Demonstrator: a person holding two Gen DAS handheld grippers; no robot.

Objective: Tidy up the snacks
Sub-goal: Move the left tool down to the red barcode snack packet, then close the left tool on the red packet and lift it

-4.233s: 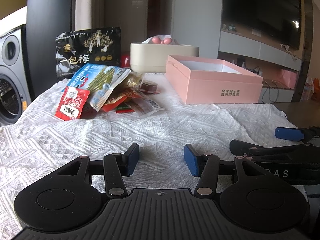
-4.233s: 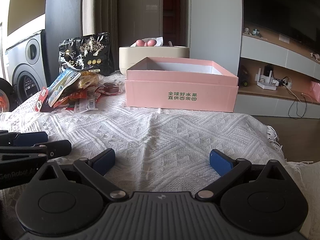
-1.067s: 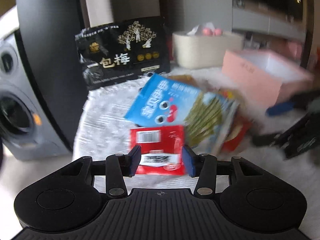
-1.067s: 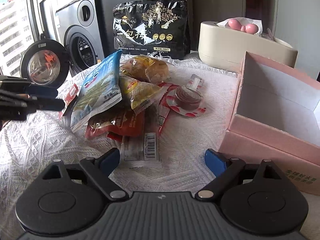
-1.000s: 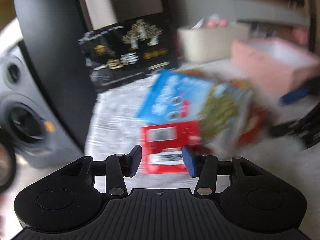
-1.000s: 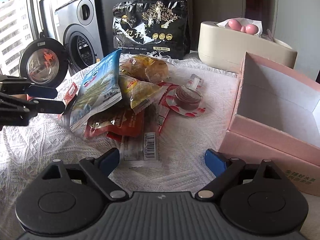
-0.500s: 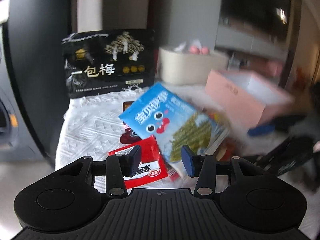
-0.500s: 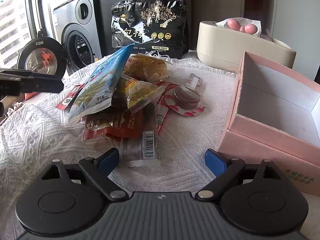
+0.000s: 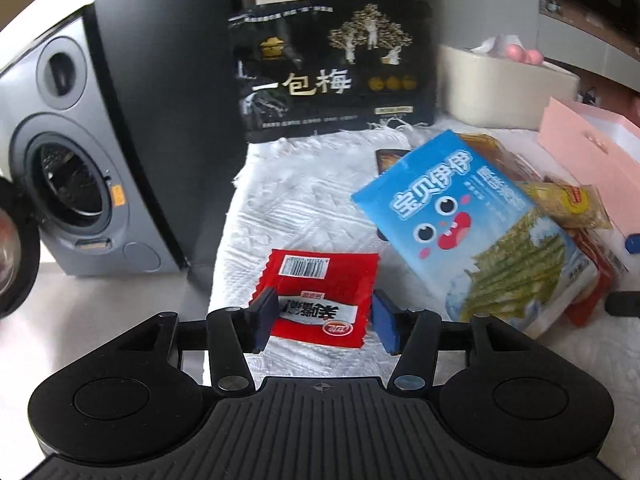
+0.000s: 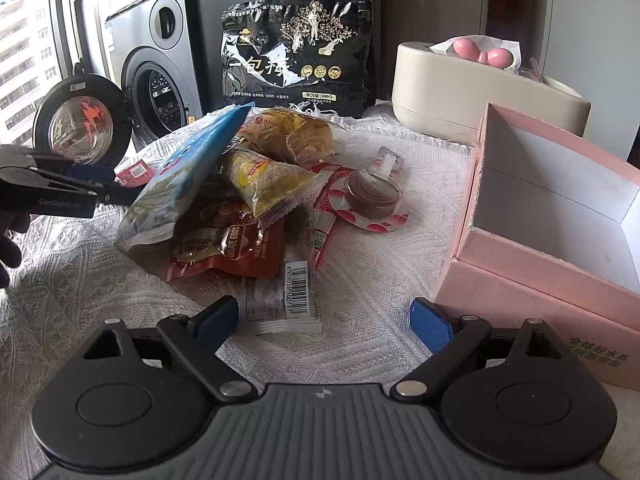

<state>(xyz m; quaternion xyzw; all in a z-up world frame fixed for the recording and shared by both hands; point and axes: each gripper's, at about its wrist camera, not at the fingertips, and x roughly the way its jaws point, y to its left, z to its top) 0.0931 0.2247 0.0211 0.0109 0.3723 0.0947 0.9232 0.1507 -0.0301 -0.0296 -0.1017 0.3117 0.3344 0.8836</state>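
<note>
**A:** Walk me round, biggest thing first.

**B:** The surface (image 10: pixel 384 312) under its white knitted cloth carries everything. At three o'clock from my right tool (image 10: pixel 324 320) stands the pink box (image 10: pixel 540 280), open and, as far as I can see into it, empty. At twelve o'clock, at the back, the black plum bag (image 10: pixel 298 52) stands upright. Between them is the snack heap, with the blue seaweed pack (image 9: pixel 472 240) leaning on top of it.

**A:** And the piece you're after?

**B:** The small red packet (image 9: pixel 320 292). It lies flat on the cloth, apart from the heap, at about nine o'clock from the blue pack. In my left wrist view it sits dead ahead of my left tool (image 9: pixel 324 320), at twelve o'clock, with its near half already between the pads.

**A:** How does it lie?

**B:** Its long axis runs roughly away from me, barcode end far, slightly skewed. So the pads face its two long side edges.

**A:** Clamped yet?

**B:** No. My left tool's jaws have just been opening and stand apart, one pad on each side of the packet; I see no pressing. My right tool is spread wide with nothing in it, hovering before a barcoded strip packet (image 10: pixel 284 300).

**A:** Which hand takes it?

**B:** The left, I'd say; it's far nearer. The box lies well off to its two o'clock.
</note>
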